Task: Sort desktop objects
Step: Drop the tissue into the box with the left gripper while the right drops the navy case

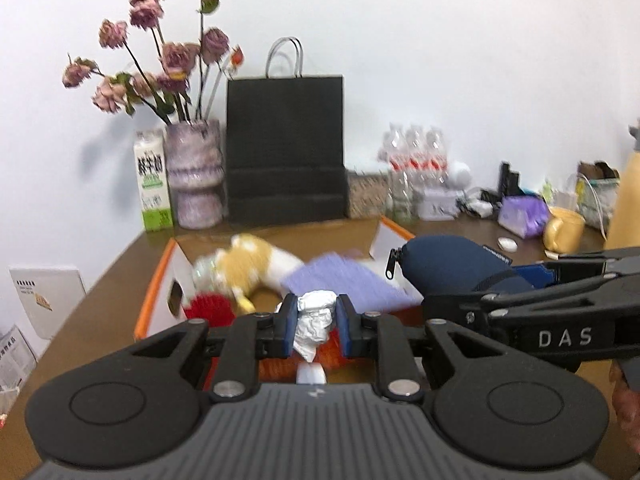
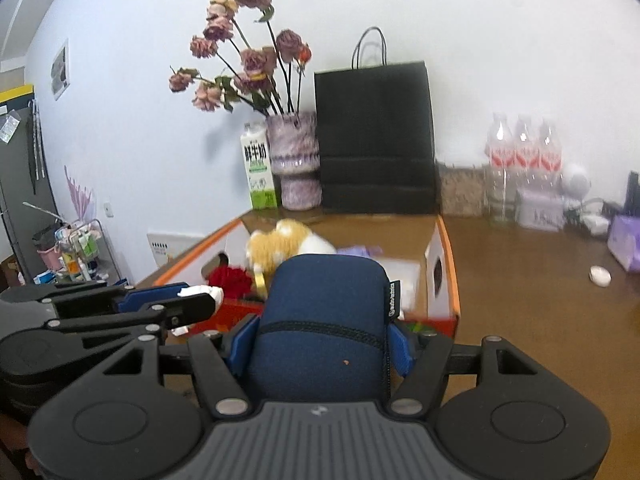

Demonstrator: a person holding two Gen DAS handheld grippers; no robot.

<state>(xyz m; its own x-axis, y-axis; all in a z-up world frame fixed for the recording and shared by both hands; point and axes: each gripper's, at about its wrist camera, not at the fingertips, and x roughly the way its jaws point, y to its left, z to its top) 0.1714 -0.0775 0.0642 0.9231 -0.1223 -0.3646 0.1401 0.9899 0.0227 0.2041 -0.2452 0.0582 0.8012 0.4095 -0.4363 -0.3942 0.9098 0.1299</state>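
My left gripper [image 1: 317,322] is shut on a crumpled white paper wad [image 1: 316,316], held over the near edge of an open orange-trimmed cardboard box [image 1: 154,292]. My right gripper [image 2: 320,340] is shut on a navy zip pouch [image 2: 324,320], also at the box's near edge [image 2: 450,264]. The pouch shows in the left wrist view [image 1: 452,264], to the right of the wad. In the box lie a yellow-and-white plush toy [image 1: 256,264], a red flower [image 1: 210,308] and a purple cloth [image 1: 344,280]. The wad also shows in the right wrist view [image 2: 202,292].
Along the wall stand a milk carton [image 1: 152,184], a vase of dried roses [image 1: 196,172], a black paper bag [image 1: 286,148] and water bottles [image 1: 416,164]. At right are a purple pack [image 1: 524,214], a yellow mug [image 1: 564,228] and a small white disc [image 2: 600,276].
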